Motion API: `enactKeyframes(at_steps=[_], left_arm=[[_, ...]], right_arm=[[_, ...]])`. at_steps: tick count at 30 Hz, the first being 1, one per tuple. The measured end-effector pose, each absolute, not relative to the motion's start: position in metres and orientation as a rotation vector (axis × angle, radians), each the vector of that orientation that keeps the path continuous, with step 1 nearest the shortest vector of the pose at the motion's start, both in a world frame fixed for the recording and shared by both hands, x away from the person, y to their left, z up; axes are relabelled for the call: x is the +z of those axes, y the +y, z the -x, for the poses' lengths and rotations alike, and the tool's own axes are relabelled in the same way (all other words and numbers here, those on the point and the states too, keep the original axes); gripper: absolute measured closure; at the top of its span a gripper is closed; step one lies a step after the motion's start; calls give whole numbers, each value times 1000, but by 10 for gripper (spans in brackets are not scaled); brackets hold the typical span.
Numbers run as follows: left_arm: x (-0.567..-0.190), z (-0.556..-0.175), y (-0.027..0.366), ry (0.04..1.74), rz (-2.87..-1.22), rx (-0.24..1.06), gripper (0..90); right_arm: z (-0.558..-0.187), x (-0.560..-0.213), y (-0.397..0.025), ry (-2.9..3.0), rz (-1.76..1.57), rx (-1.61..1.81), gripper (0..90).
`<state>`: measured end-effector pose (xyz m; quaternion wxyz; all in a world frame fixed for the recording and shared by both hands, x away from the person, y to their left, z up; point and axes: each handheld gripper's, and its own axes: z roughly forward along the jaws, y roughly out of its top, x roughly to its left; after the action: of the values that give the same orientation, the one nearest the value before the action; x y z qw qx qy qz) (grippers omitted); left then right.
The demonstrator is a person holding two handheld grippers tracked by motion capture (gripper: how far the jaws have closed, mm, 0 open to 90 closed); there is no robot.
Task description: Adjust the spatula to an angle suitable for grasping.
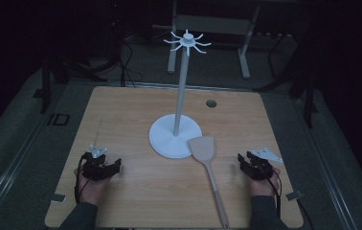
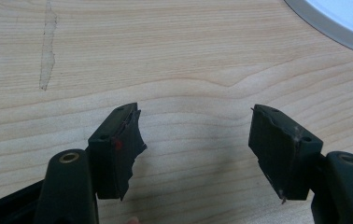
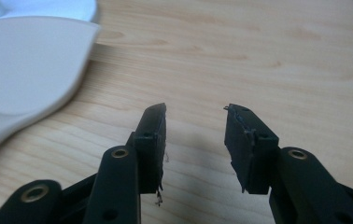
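Spatula (image 1: 207, 158) is the thing nearest the grippers: a pale wooden turner lying flat on the table (image 1: 121, 110), its handle running toward the person's edge and its blade resting against, or slightly over, the rim of the white stand's base (image 1: 167, 139); which of the two I cannot tell. Nearest the camera, both forearms come in from the bottom edge, each hand resting low on the wood. The left gripper (image 1: 103, 165) sits well apart from the turner, and its own view shows its jaws spread wide over bare wood grain, with nothing between them and a sliver of the white base in the upper right corner. The right gripper (image 1: 252, 163) rests near the handle, just to its right, jaws parted somewhat less and likewise empty; its view catches the turner's blade (image 3: 25, 70) at upper left. Both tools look parked at rest on either side of the work. Farther off, the stand's post (image 1: 181, 86) rises upright from the round base to a crown of small hooks (image 1: 187, 41), all bare. That layout suggests the turner is meant to hang there, and the right gripper is the better placed to lift it by the handle.
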<state>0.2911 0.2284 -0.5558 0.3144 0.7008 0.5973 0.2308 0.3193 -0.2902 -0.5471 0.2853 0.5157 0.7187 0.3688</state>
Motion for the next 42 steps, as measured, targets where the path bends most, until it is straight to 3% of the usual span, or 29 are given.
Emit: enactKeyframes(at_steps=[4, 10, 13, 21, 42], left_arm=[[-556, -291, 228, 1569, -1850, 607, 341], [-556, -291, 229, 1572, -1844, 602, 337], [-557, -291, 228, 1574, -1849, 603, 334], [-557, -291, 227, 1570, -1857, 591, 328], [-557, -292, 227, 1574, -1853, 596, 321]], right_arm=[[-314, -538, -281, 1963, -1302, 960, 596], [-304, -530, -270, 2055, -1233, 966, 730], [-296, -525, -268, 2116, -1208, 980, 897], [-275, -539, -253, 2314, -1094, 971, 899], [-269, -550, -215, 2506, -902, 976, 900]])
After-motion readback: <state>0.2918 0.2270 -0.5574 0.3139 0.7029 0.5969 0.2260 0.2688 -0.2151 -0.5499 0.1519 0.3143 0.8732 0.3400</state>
